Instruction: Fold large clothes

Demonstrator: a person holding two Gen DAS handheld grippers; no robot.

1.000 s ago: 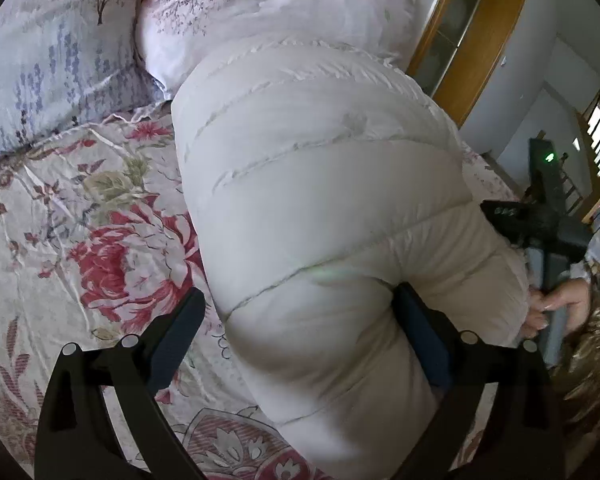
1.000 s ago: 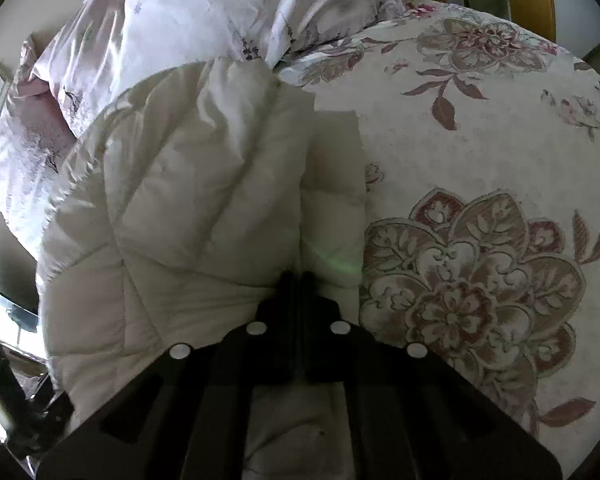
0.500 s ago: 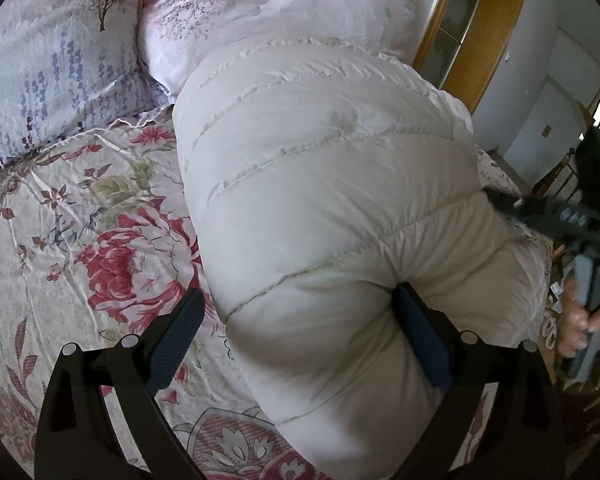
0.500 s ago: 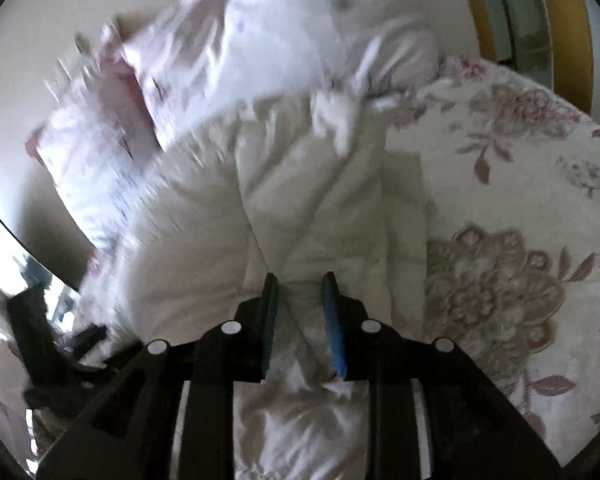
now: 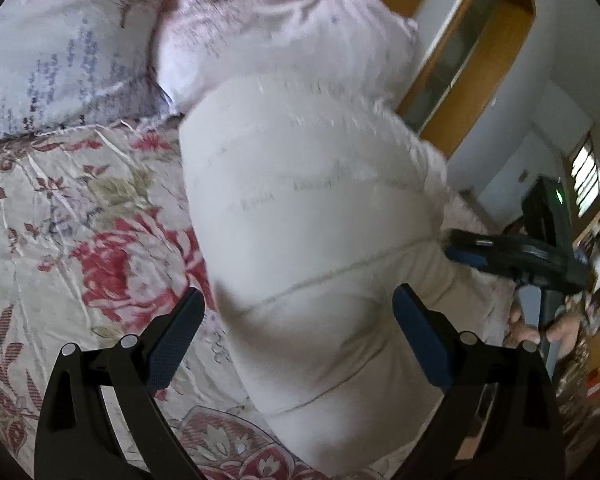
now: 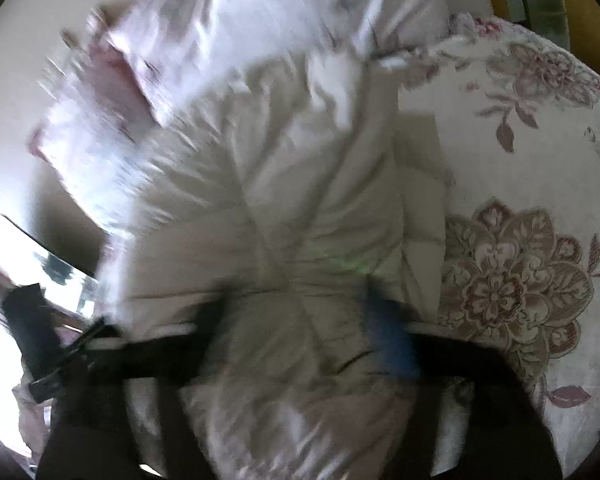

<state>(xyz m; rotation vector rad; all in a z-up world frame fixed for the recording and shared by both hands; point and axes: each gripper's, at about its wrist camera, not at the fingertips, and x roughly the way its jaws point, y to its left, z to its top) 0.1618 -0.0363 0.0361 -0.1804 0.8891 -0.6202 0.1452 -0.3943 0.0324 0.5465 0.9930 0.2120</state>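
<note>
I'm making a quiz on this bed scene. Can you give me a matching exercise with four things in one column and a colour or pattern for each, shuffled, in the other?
Things:
1. puffy jacket
2. bedspread
3. left pillow
4. finger pads of the left gripper

Colours or patterns:
A. dark blue, textured
B. plain off-white with stitched lines across it
C. pale with small blue-purple sprigs
D. cream with big red flowers

Pairs: 1-B, 2-D, 3-C, 4-A
</note>
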